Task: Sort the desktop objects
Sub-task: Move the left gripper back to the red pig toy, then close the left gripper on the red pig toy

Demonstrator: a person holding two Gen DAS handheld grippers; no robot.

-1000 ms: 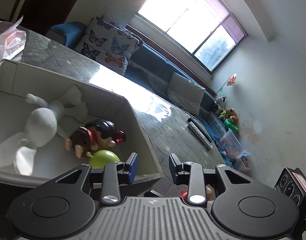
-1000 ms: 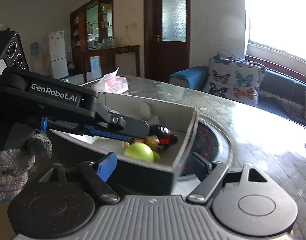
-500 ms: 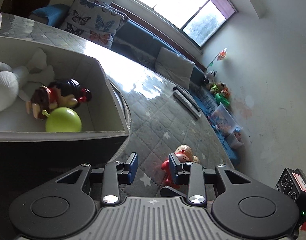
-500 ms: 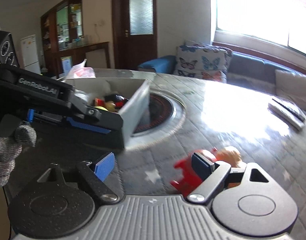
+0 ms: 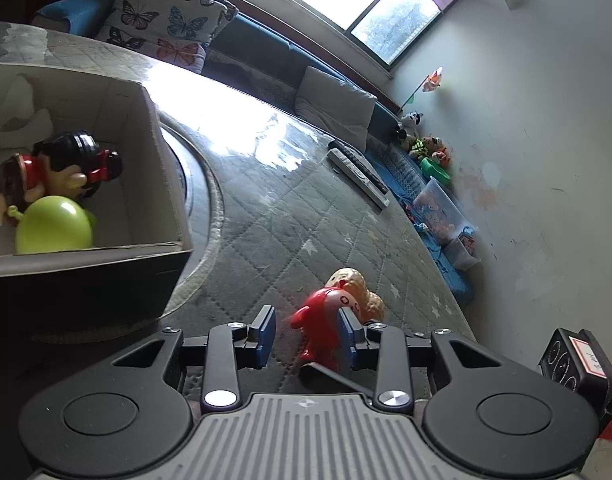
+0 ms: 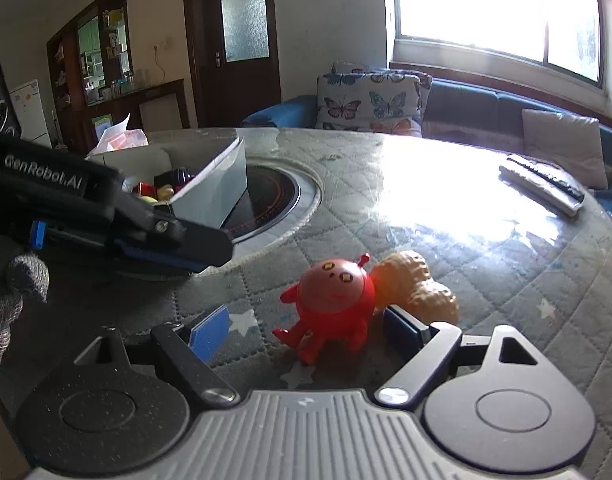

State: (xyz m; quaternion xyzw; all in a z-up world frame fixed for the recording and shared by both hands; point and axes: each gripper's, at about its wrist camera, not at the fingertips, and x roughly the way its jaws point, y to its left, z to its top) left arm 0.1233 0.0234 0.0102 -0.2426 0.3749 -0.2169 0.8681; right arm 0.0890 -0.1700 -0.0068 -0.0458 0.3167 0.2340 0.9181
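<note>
**Red toy between both grippers, not gripped**

Red toy (image 6: 331,300) sits on the quilted table cover (image 6: 505,280), clear of the box (image 5: 162,184), out past the box's near corner. A peanut-shaped toy (image 6: 421,284) lies just behind it, touching or nearly so; hard to tell through the fisheye.

Right gripper (image 6: 306,330): jaws apart, red toy in the gap, neither pad pressing on it. Left gripper (image 5: 306,332): jaws apart too, red toy next to its right-hand pad; contact there is unclear, no clamp. In the right wrist view the left gripper comes in from the box side, with a grey gloved hand (image 6: 10,308) behind it.

Inside the box: a green ball (image 5: 54,226) against the near wall, a red-and-black doll (image 5: 58,170) just behind it. Box stands partly over a round black hotplate (image 6: 266,196) set in the table. A remote (image 6: 541,184) lies well away from the box, at the far table edge.
</note>
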